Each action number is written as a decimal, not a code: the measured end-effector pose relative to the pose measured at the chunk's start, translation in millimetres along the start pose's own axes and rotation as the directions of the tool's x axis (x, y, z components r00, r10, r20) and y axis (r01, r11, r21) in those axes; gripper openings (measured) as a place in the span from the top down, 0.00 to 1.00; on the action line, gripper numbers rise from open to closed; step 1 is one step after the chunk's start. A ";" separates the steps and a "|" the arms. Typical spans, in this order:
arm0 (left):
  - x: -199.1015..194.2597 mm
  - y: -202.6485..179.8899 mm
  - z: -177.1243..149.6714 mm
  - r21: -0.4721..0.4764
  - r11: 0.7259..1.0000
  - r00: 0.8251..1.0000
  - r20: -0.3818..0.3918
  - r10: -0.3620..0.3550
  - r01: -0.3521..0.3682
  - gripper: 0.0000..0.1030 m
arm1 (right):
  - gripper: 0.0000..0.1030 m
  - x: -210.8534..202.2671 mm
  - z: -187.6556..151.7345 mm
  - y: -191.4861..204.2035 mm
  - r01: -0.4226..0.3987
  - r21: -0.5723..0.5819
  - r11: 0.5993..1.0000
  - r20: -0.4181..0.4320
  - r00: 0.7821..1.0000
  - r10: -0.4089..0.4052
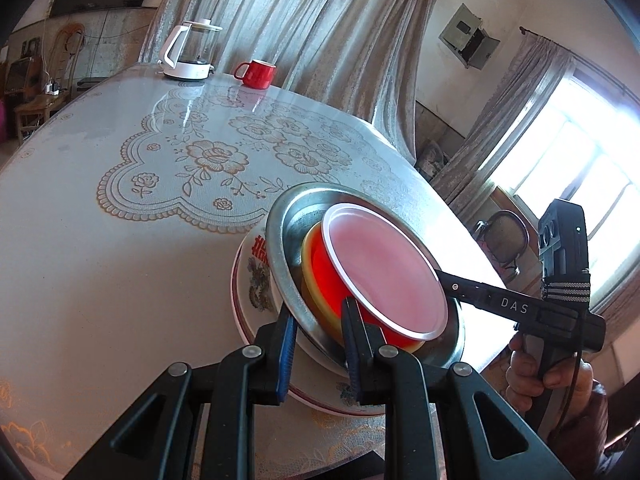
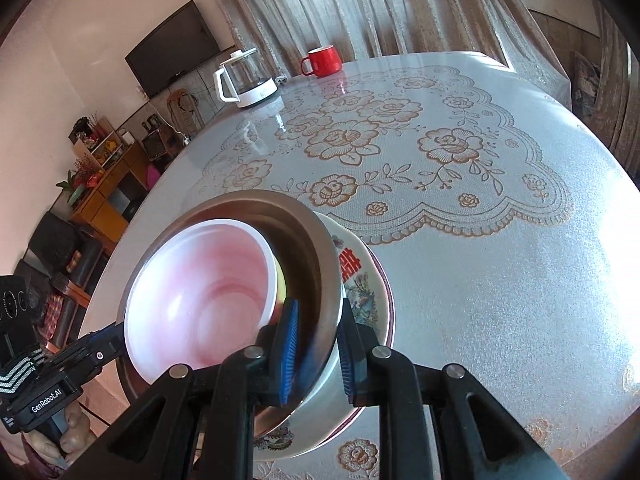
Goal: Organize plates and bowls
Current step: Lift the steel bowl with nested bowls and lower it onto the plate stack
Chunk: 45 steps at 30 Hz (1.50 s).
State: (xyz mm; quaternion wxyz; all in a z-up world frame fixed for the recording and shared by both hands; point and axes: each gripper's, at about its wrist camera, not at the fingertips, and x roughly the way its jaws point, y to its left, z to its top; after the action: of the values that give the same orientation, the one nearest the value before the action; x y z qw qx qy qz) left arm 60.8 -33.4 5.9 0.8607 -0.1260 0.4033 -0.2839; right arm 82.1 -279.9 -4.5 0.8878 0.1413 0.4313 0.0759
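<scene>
A red plastic bowl with a white rim and pale pink inside [image 1: 384,268] sits nested in a shallow yellow bowl [image 1: 310,280], of which only an edge shows, and both lie inside a round stainless-steel basin [image 1: 280,240]. The basin rests, tilted, in a white porcelain plate with a maroon rim, red characters and a flower print [image 1: 252,280]. The whole stack stands at the near edge of the tabletop [image 1: 100,260], which is covered by a clear sheet printed with white lace and golden roses.

The left tongs [image 1: 318,348] are clenched on the side of the stack nearest them: one blue pad [image 1: 286,356] lies against the outside of the steel basin's wall, the other inside it beside the red bowl. The right tongs [image 2: 318,350] are clenched on the opposite side, their pads either side of the basin's rim [image 2: 332,264]; in the left wrist view their black fingers [image 1: 472,286] reach in from the right, held by a person's hand [image 1: 532,376].

At the tabletop's far end, well apart from the stack, stand a glass kettle with a white base and handle [image 1: 188,52] and, beside it, a red enamel mug [image 1: 256,74]. Grey curtains [image 1: 320,32] hang behind them.
</scene>
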 end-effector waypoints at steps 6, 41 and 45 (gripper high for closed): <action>3.4 0.5 -4.2 -0.004 1.000 1.000 -0.013 0.000 0.000 0.77 | 0.82 -1.0 -5.1 -6.1 -0.007 0.011 1.000 -0.006 1.000 0.007; -12.4 0.9 12.7 0.056 0.994 0.993 0.069 0.092 -0.096 0.74 | 0.76 -8.3 -9.7 -2.7 -0.008 0.021 1.000 0.023 1.000 0.007; -6.5 -1.7 6.9 0.059 0.994 0.995 0.045 0.090 -0.093 0.74 | 0.77 -9.6 -10.8 0.3 0.009 -0.002 1.000 0.032 0.999 -0.009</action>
State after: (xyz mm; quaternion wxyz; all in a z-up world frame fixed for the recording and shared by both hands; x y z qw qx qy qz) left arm 62.1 -31.0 15.1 0.8847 -0.0871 0.3815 -0.2535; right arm 67.7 -280.0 -3.6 0.8950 0.1396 0.4178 0.0702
